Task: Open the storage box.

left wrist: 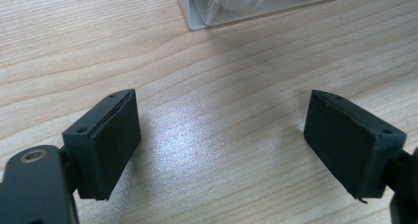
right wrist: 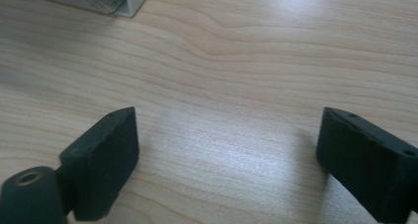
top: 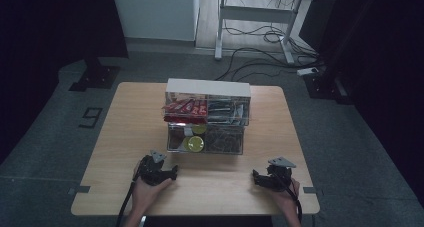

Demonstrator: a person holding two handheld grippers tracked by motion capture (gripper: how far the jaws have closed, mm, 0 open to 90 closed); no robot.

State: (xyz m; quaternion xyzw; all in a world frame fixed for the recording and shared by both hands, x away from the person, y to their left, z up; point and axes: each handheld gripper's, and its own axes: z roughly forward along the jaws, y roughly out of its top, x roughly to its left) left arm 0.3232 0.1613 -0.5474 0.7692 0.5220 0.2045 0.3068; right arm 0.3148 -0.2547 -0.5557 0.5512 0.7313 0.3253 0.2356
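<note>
Near front edge of tabletop [top: 125, 137], left claw [top: 167, 173] and right claw [top: 259, 178] rest apart, both spread wide, nothing between pads. Clear drawer organizer [top: 206, 118] sits mid-tabletop, long axis running left-right, drawer fronts facing person. Judged: start step, nothing grasped; next move calls for reaching forward to a drawer front.

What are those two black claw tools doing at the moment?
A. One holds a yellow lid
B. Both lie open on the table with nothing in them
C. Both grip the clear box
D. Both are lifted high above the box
B: the left gripper and the right gripper sit low on the table before the clear box, fingers apart with bare wood between.
</note>
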